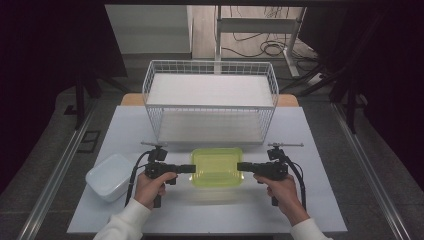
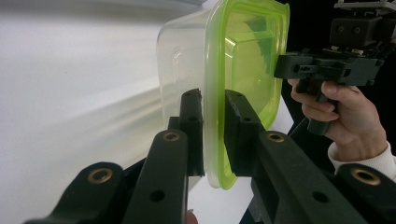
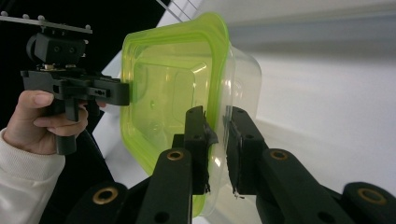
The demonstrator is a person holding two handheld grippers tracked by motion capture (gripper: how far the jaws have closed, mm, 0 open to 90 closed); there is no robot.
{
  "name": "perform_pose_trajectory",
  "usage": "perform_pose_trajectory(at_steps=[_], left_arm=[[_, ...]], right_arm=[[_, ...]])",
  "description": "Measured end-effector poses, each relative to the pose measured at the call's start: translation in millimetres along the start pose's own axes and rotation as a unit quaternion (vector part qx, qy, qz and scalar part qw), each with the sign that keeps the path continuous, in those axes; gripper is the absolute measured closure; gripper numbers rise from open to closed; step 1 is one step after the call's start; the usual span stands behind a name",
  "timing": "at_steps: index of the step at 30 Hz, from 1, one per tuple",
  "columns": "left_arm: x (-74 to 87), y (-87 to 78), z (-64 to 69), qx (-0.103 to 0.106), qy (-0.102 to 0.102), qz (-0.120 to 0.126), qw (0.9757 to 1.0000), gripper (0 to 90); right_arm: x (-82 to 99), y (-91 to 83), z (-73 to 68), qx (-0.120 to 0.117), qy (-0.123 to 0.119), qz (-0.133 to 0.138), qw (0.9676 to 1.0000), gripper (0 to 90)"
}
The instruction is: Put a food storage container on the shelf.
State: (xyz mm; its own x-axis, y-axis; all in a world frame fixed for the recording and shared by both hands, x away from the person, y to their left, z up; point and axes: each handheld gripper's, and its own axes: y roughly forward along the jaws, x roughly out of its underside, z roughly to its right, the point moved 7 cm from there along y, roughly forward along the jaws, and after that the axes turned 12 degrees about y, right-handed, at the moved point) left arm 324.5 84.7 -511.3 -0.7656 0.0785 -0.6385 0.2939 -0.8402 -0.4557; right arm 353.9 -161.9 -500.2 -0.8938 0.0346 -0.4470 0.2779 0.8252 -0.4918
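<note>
Clear container (image 1: 217, 168) with lime-green lid (image 2: 243, 60), on the white table (image 1: 210, 215) just in front of the wire basket (image 1: 210, 100), between the two grippers. Lid on top, translucent, body clear beneath. Gripped at both ends: left gripper (image 1: 186, 168) at the left edge, right gripper (image 1: 243, 166) at the right edge. Seen along the left gripper (image 2: 214, 135) in the left gripper view: jaws narrow, closed on the green rim, one pad against the clear wall side, the other against the lid side. Seen along the right gripper (image 3: 217, 144) in the right gripper view: jaws likewise narrow, pinching the rim at the opposite end, lid on one side of the pinch and clear wall on the other. Left hand (image 1: 150, 187) and right hand (image 1: 282, 192) wrapped around the pistol grips, white sleeves entering from the bottom edge of the high view. Black cables looping from each gripper. Off to the left, well apart from the container, a frosted white tub (image 1: 111, 176) near the table's left edge. Behind, the wire basket standing upright with a white liner at its bottom.
</note>
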Motion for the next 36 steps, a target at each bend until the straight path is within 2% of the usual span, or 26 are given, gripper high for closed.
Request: perform_pose_trajectory(at_steps=[5, 8, 20, 27, 36], left_arm=[[-4.6, -5.5, 8.3, 0.000, 0.012, 0.007, 0.9999, 79.3], [-8.2, -8.8, 15.7, -0.007, 0.026, 0.012, 0.9996, 79.3], [-20.5, -17.1, 30.2, -0.012, 0.052, 0.026, 0.9983, 79.5], [-35.6, -22.5, 37.1, -0.013, 0.059, 0.034, 0.9976, 79.7], [-62.9, -36.6, 50.5, -0.015, 0.073, 0.046, 0.9961, 79.8]], right_arm=[[-2.5, -4.4, -5.9, -0.004, -0.010, 0.002, 0.9999, 78.4], [-3.7, -9.2, -11.2, -0.008, -0.016, 0.008, 0.9998, 78.5], [-10.8, -22.6, -26.8, -0.011, -0.041, 0.025, 0.9988, 78.5], [-23.5, -30.3, -40.0, -0.005, -0.062, 0.036, 0.9974, 78.5], [-44.2, -39.8, -58.7, -0.011, -0.074, 0.046, 0.9961, 78.5]])
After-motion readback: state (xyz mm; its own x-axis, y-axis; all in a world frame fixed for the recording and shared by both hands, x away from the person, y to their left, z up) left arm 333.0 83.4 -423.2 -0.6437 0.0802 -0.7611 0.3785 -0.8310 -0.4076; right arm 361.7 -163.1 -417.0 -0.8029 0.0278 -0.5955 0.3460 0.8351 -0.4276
